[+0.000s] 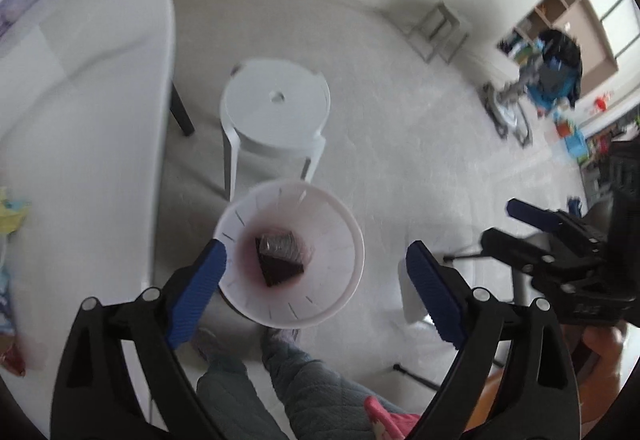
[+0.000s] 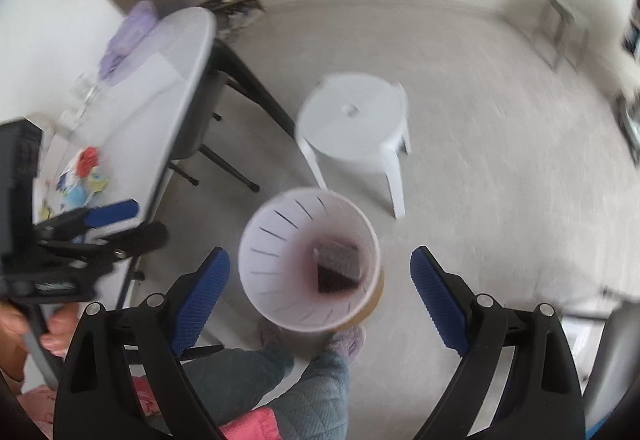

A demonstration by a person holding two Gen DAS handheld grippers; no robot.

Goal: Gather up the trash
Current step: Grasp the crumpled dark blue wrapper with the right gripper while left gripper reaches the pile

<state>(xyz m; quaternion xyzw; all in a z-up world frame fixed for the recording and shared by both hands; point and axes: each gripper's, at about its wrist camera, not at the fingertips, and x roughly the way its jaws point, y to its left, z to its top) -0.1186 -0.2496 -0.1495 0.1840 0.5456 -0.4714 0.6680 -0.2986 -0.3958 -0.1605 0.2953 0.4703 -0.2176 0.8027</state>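
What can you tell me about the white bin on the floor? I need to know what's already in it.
The white bin is a round, plastic-looking container with thin slits around its wall. It stands upright and open on the pale floor near the person's feet, just in front of a white stool. At its reddish-tinted bottom lies one dark, wedge-shaped piece with a crinkly, shiny top. Both grippers hover above it, open and empty.

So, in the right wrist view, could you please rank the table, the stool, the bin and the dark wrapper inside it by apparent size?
1. White table
2. White stool and white bin: alike; the bin sits nearer the camera, so unranked
3. Dark wrapper
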